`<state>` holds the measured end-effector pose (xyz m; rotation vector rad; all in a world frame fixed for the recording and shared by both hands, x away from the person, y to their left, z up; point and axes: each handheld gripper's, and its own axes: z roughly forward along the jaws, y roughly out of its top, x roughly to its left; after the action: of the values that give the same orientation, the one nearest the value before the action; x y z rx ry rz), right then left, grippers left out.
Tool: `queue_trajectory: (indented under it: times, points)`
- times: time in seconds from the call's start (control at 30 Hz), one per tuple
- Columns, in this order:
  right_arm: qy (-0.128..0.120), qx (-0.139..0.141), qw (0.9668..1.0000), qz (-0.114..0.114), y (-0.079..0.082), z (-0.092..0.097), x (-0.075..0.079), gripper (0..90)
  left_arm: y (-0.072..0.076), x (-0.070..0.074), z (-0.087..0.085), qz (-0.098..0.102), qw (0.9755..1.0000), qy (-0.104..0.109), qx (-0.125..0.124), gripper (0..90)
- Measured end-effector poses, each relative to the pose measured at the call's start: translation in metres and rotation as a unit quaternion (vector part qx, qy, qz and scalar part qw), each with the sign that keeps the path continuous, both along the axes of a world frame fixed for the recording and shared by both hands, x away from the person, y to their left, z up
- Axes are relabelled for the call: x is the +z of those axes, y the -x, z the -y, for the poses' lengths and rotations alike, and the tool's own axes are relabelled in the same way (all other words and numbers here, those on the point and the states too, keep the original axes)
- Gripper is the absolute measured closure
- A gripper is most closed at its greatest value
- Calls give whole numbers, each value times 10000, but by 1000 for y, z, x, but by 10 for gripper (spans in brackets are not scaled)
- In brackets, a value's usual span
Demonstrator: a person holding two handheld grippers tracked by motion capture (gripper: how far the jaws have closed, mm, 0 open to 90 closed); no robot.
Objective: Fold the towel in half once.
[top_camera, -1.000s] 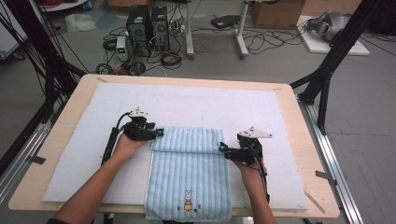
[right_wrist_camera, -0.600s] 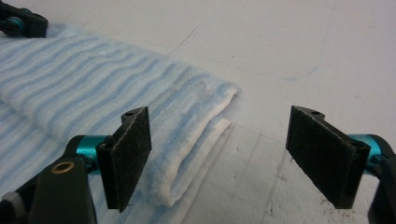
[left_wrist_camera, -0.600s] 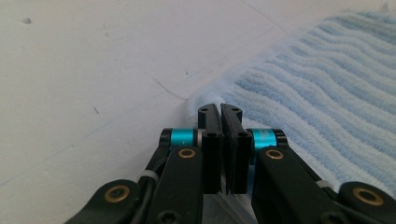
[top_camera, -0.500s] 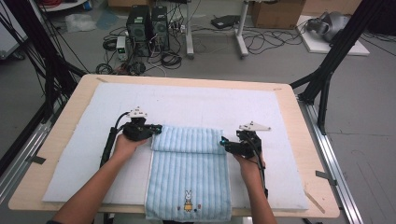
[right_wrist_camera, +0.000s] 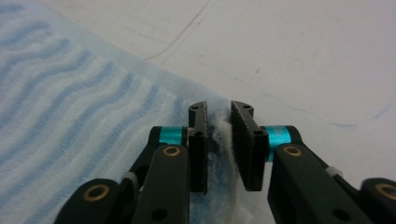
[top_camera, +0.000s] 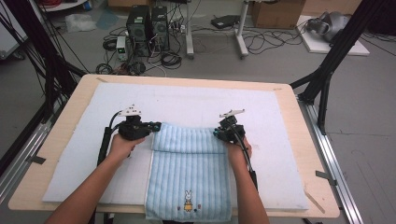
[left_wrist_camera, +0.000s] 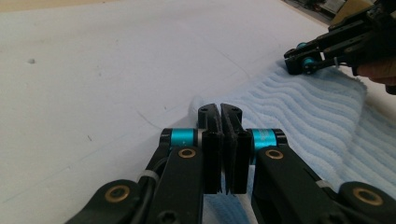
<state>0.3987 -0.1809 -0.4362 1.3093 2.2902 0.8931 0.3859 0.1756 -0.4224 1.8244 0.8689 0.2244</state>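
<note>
Left tongs (left_wrist_camera: 220,140) are pressed right together on the towel's (top_camera: 189,172) corner, with a bit of light blue cloth poking up just past the tips, so that corner is pinched tight. Right tongs (right_wrist_camera: 219,144) have just been closing and now sit on the other far corner, with a fluffy bunch of the towel's edge squeezed between the pads; there's a sliver of gap where the cloth is wadded in. In the high view the left tongs (top_camera: 156,125) and right tongs (top_camera: 216,133) face each other across the far end of the towel, each with a hand behind it, left hand (top_camera: 122,145) and right hand (top_camera: 238,150). Between the two sets of tongs that far end is doubled back over itself into a fat rolled band. From there the towel, blue with wavy stripes, runs flat back toward the person, with a little rabbit picture (top_camera: 188,201) near the edge that hangs over the bench (top_camera: 299,140) front. Under it all there's a white pad (top_camera: 196,100) covering most of the wooden bench top.
</note>
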Motion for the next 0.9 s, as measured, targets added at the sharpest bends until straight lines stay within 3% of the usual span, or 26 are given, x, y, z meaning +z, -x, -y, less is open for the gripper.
queue_trajectory:
  times: [0.23, 0.37, 0.5, 0.63, 0.9]
  points:
    - [-91, 129, 9986, 508, 15, 3, 19, 824, 12, 9, -3, 105, 9998, 173, -13, 866]
    - [-253, 188, 9962, 814, 33, 8, 32, 824, 27, 11, -6, 155, 9994, 294, -30, 866]
    - [-381, 198, 9941, 992, 54, 14, 35, 824, 44, 9, -10, 131, 9991, 403, -44, 866]
    - [-569, 229, 9928, 1031, 79, 21, 30, 824, 64, 4, -11, 125, 9990, 407, -103, 866]
    - [-656, 337, 9923, 999, 125, 28, 16, 824, 107, -5, -8, 137, 9989, 340, -275, 865]
